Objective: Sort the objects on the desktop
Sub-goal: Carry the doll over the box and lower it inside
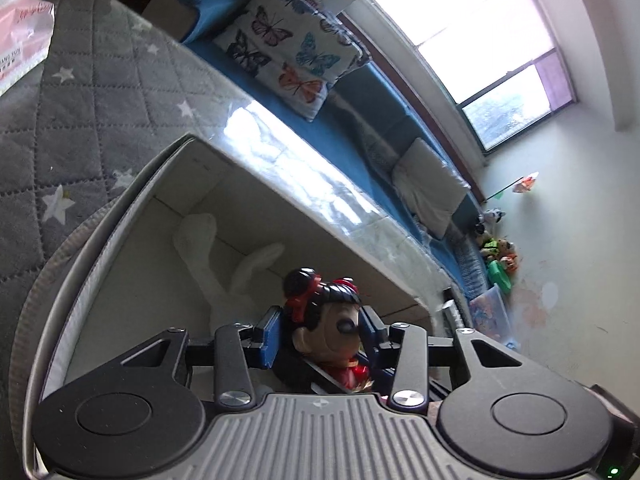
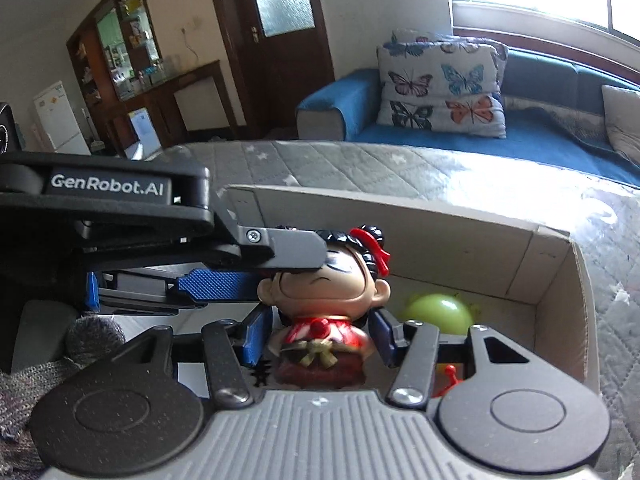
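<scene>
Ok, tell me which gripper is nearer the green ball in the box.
Right. The right gripper, holding the doll by its body, has the green ball just beyond its right finger; the left gripper sits across the doll, at its head.

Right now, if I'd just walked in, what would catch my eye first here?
A big-headed doll in red, black hair tied with red ribbons, gripped at the body by the right gripper over a cardboard box, the left gripper at its head. Behind it in the box lies a green balloon; beyond sits a butterfly-print cushion on a blue sofa.
</scene>
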